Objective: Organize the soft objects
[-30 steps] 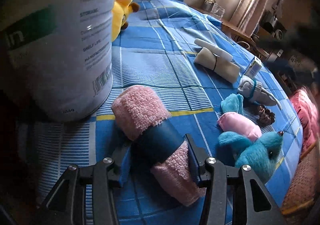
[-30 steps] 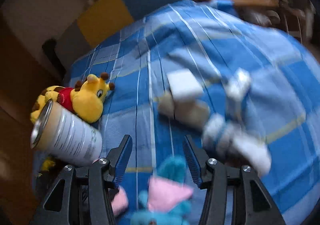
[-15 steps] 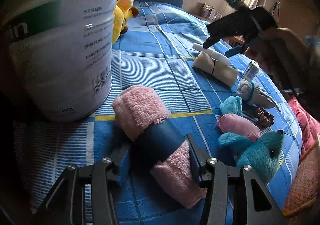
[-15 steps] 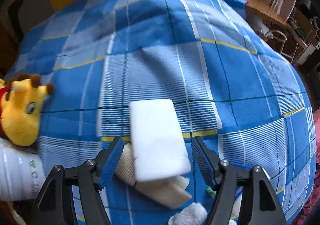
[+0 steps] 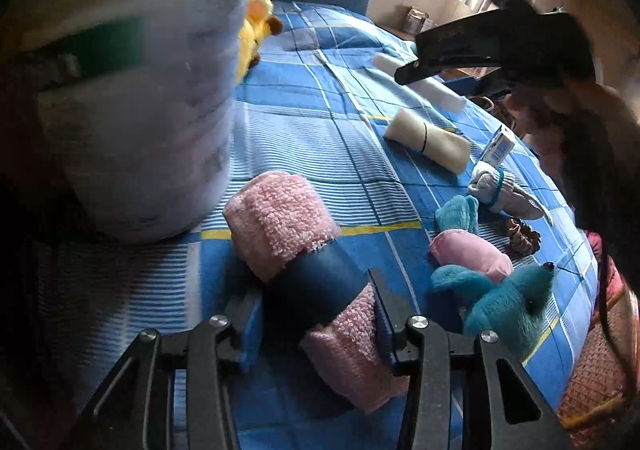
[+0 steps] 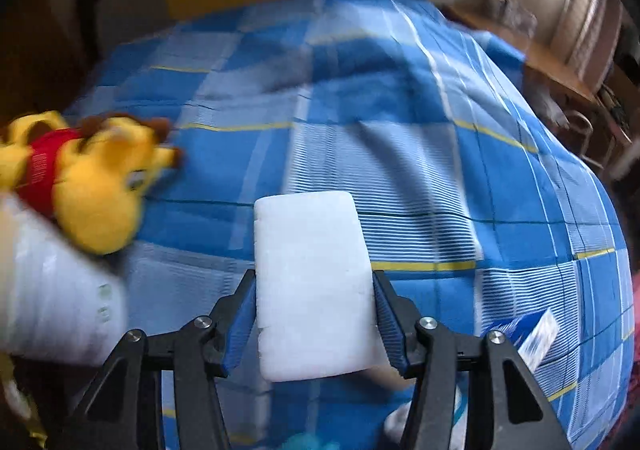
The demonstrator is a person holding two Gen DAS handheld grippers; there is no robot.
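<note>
A pink rolled towel [image 5: 280, 221] with a dark blue band lies on the blue plaid bedcover [image 5: 312, 137]. My left gripper [image 5: 316, 298] is shut on its near end, one pad on each side. My right gripper [image 6: 314, 290] straddles a white foam block [image 6: 308, 242]. Its jaws are closing and the blue pads touch the block's two long sides. In the left wrist view the right gripper [image 5: 412, 73] hangs over the far end of the white foam block [image 5: 440, 93], which sits apart from the beige roll [image 5: 428, 141].
A big white can [image 5: 132, 129] stands close on the left, blurred. A yellow plush [image 6: 96, 185] lies beside it. To the right lie a teal plush [image 5: 504, 302], a pink pouch [image 5: 468, 254], rolled socks [image 5: 496, 189], a brown scrunchie [image 5: 520, 238] and a small carton [image 5: 500, 141].
My right gripper swung over the white block and closed around it; the block now sits off the beige roll. The left gripper stays put on the pink towel.
</note>
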